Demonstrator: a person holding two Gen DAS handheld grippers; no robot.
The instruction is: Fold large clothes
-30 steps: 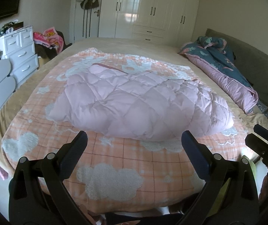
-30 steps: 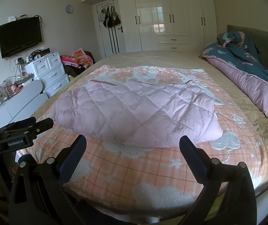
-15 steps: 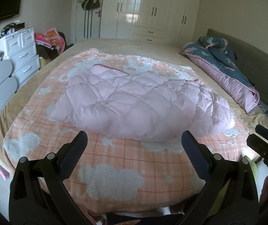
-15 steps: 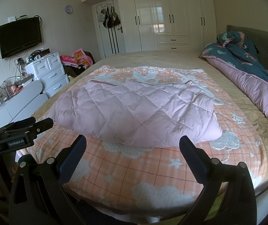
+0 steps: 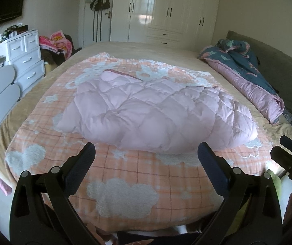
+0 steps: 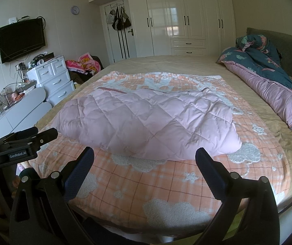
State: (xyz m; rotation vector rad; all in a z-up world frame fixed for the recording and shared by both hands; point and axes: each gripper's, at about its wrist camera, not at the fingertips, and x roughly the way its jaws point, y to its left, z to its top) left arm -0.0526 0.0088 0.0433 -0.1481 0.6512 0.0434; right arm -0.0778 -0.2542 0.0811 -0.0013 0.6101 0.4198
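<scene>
**Here, both claws wide above the blanket's near edge**

Centrally in both views lies the puffy pale-pink diamond-quilted jacket, folded, on the orange-checked fleecy blanket with white clouds. The left claw and right claw hover at lower frame, spread wide, empty, short of its near hem. The jacket's sleeves are hidden.

Both wrist cameras look forward from the foot of the bed toward the wardrobe; the left one stands more to the left; both share the pink quilted coat, near.
</scene>
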